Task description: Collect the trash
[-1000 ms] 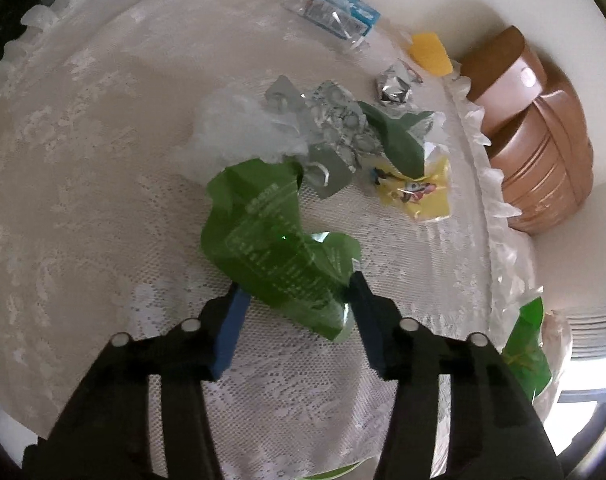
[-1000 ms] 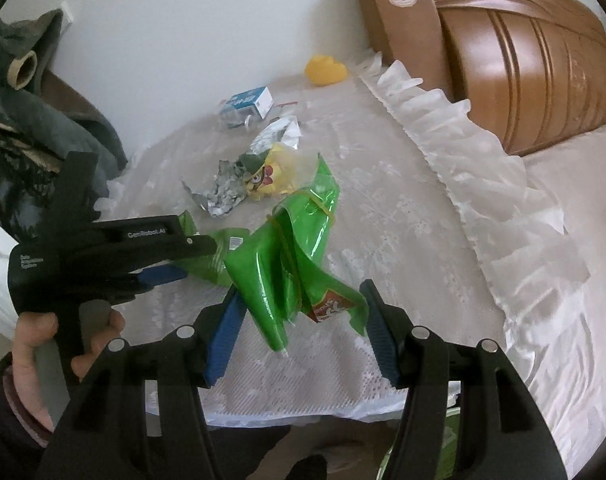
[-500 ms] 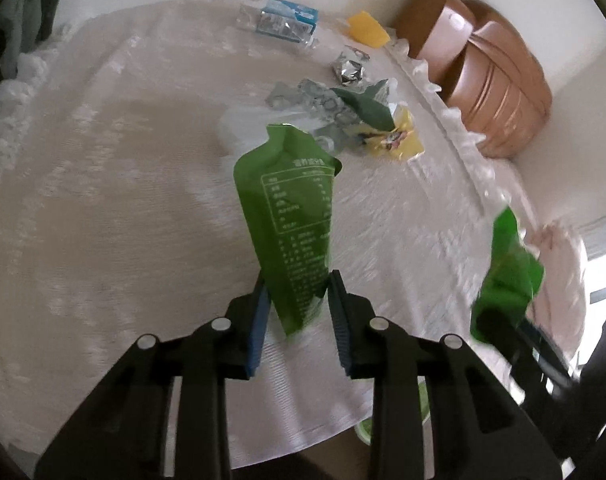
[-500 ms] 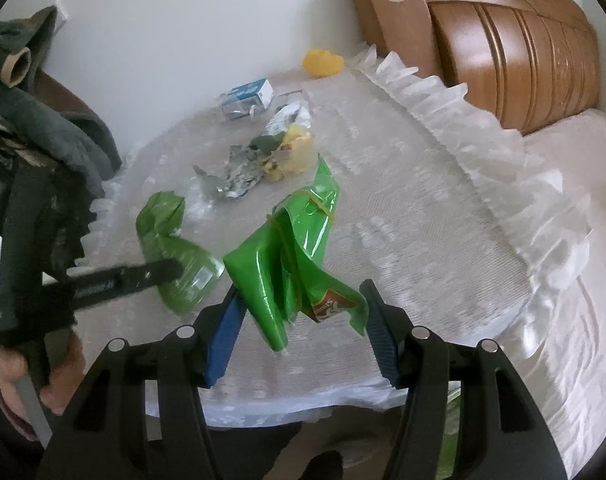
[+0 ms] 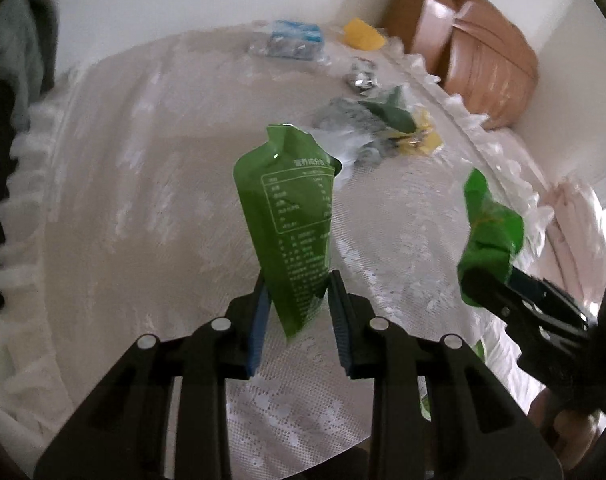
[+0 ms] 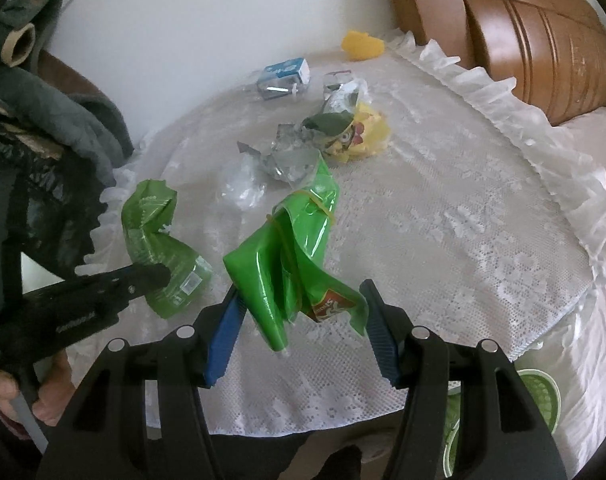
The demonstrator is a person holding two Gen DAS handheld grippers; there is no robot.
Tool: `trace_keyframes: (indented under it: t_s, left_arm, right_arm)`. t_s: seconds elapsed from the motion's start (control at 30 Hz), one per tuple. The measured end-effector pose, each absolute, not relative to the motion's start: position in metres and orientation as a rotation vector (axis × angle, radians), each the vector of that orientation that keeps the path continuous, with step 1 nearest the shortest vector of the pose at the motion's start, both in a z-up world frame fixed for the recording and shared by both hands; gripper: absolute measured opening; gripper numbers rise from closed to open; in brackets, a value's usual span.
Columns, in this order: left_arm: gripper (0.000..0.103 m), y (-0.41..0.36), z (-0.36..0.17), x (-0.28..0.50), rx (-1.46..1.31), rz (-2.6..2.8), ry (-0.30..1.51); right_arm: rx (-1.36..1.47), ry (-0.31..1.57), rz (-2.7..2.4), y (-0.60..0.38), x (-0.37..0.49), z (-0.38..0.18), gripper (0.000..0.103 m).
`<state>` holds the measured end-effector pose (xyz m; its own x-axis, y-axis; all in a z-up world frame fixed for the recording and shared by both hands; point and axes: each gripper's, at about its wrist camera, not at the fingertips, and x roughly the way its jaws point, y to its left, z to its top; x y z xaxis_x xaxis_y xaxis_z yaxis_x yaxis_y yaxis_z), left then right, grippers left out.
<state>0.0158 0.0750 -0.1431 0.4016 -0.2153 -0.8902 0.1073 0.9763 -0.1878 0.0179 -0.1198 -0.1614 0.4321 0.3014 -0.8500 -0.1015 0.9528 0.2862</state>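
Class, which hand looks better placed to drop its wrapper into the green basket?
Probably right: the green basket sits just below the right tool, which grips a green wrapper; the left tool is farther off.

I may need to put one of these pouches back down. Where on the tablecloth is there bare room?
The lace tablecloth is bare on its wide stretch between the trash pile and the ruffled edge by the wooden headboard, and along the near rim. It is crowded at the far middle: foil scraps, yellow wrapper, blue carton.
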Motion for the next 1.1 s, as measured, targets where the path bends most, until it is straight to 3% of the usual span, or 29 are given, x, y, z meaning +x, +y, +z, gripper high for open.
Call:
trace_keyframes:
  t_s: [0.4,0.53,0.67,1.1]
  left_arm:
    - [0.029,-0.026,-0.117,0.002,0.095,-0.563,1.072]
    - [0.027,-0.059,-0.139,0.001,0.159,-0.597,1.095]
    - [0.022,-0.062,-0.168,0.01,0.16,-0.563,1.176]
    - [0.022,-0.032,-0.163,0.025,0.091,-0.55,1.158]
  right_arm:
    - [0.245,1.049,-0.041,-0.202,-0.051,-0.137,0.059]
    - [0.319,1.045,-0.169,-0.238,-0.082,-0.14,0.059]
    - [0.366,1.025,-0.211,-0.254,-0.091,-0.147,0.059]
    - [0.355,1.044,-0.165,-0.241,-0.072,-0.156,0.059]
